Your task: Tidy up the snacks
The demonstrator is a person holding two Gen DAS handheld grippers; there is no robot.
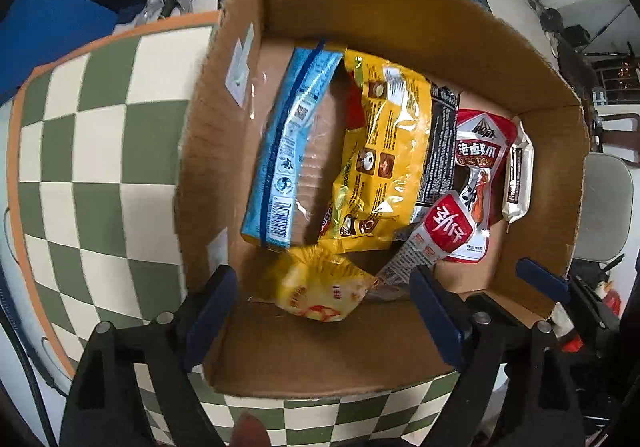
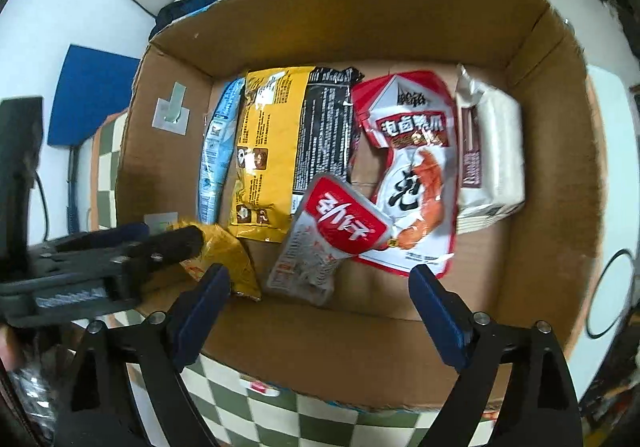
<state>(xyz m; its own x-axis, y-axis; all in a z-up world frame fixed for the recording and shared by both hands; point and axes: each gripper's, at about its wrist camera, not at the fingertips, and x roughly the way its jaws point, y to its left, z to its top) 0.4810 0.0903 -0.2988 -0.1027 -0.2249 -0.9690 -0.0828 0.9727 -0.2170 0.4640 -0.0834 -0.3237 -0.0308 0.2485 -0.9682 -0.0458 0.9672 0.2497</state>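
Hovering over the box [image 2: 560,175] on the checked table [image 1: 100,151], both sets of jaws wide open, gripping nothing. Small yellow pack [image 1: 320,289] lying loose at the near wall between the left gripper's [image 1: 320,311] jaws; red-and-white pouch [image 2: 332,231] just ahead of the right gripper [image 2: 320,299]. Probably light, soft, crinkly, slippery film; best pinched across the middle or a sealed edge, gently.

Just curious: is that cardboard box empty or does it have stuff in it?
Partly filled: several snack packets lie on the cardboard box floor.
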